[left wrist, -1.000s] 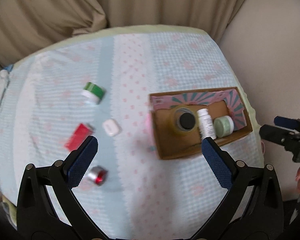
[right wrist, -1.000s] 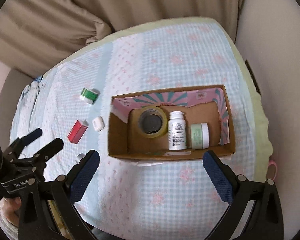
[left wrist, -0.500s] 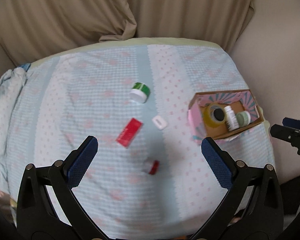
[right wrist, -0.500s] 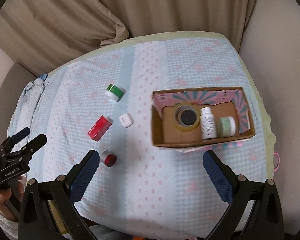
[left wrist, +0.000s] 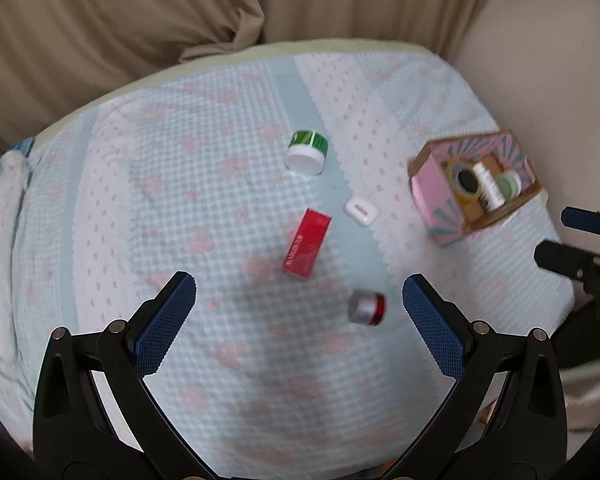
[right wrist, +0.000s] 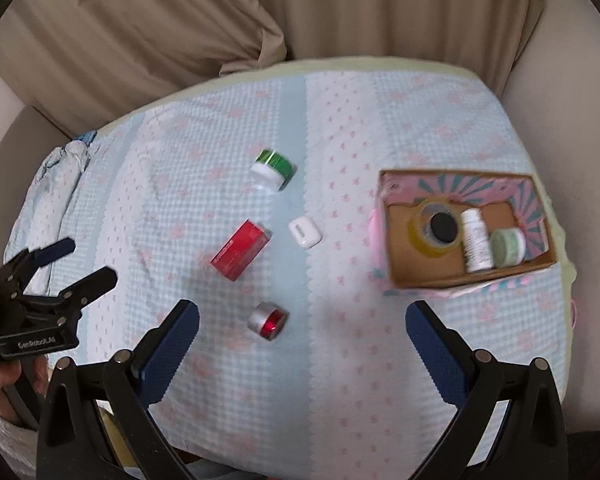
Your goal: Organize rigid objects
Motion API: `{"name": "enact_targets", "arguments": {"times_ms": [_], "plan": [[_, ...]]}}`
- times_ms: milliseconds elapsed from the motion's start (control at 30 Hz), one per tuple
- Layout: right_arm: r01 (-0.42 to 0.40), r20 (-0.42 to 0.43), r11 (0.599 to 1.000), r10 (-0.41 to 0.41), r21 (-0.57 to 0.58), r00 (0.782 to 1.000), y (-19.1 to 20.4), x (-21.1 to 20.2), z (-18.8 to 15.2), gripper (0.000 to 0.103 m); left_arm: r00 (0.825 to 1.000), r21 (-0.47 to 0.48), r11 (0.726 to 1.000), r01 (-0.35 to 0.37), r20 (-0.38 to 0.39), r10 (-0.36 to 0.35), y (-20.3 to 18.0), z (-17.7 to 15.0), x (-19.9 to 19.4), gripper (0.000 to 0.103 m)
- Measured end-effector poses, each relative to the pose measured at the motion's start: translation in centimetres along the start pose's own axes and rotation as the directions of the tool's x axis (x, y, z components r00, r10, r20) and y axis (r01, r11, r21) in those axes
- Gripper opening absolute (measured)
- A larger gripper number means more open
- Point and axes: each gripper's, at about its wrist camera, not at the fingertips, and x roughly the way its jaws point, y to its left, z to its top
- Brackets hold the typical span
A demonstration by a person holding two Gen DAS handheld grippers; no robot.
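Loose on the blue checked cloth lie a green-and-white jar [left wrist: 307, 152] [right wrist: 272, 169], a red box [left wrist: 307, 243] [right wrist: 240, 250], a small white case [left wrist: 360, 211] [right wrist: 304, 232] and a silver-and-red cap [left wrist: 367, 307] [right wrist: 268, 319]. A cardboard box [left wrist: 434, 210] [right wrist: 396, 256] at the right holds a tape roll [right wrist: 436, 229], a white bottle [right wrist: 476, 245] and a pale green jar [right wrist: 509, 247]. My left gripper [left wrist: 299, 295] is open and empty above the cloth, with the cap just inside its right finger. My right gripper [right wrist: 302, 322] is open and empty, the cap between its fingers in view.
Beige curtains [right wrist: 228, 20] hang behind the cloth-covered table [right wrist: 340, 380]. A beige wall [left wrist: 540, 60] runs along the right side. The cloth bunches at the left edge [right wrist: 60, 168]. The other gripper shows at the right edge of the left wrist view [left wrist: 572, 248] and at the left of the right wrist view [right wrist: 56, 280].
Both grippers have pulled back and swung left from the cardboard box. The loose objects now lie in the middle of both views. Both stay open and empty.
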Motion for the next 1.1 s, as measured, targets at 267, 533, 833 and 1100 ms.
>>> {"name": "enact_targets", "arguments": {"times_ms": [267, 533, 833, 1100], "plan": [[-0.007, -0.146, 0.992, 0.026, 0.127, 0.989, 2.9, 8.4, -2.4, 0.103, 0.994, 0.101, 0.994, 0.034, -0.106, -0.023, 1.9, 2.0, 7.6, 0.103], [0.037, -0.224, 0.934, 0.046, 0.355, 0.974, 3.6, 15.7, -5.6, 0.103, 0.974, 0.224, 0.972, 0.072, -0.227, -0.020, 0.7, 3.3, 15.9, 0.101], [0.133, -0.275, 0.856, 0.012, 0.500, 0.961, 3.2, 22.3, -6.3, 0.094, 0.942, 0.316, 0.941, 0.124, -0.335, -0.012, -1.4, 3.2, 23.9, 0.096], [0.174, -0.343, 0.814, 0.033, 0.555, 0.939, 2.8, 26.5, -6.5, 0.066, 0.913, 0.353, 0.924, 0.146, -0.407, 0.011, -2.6, 2.4, 29.3, 0.069]]}}
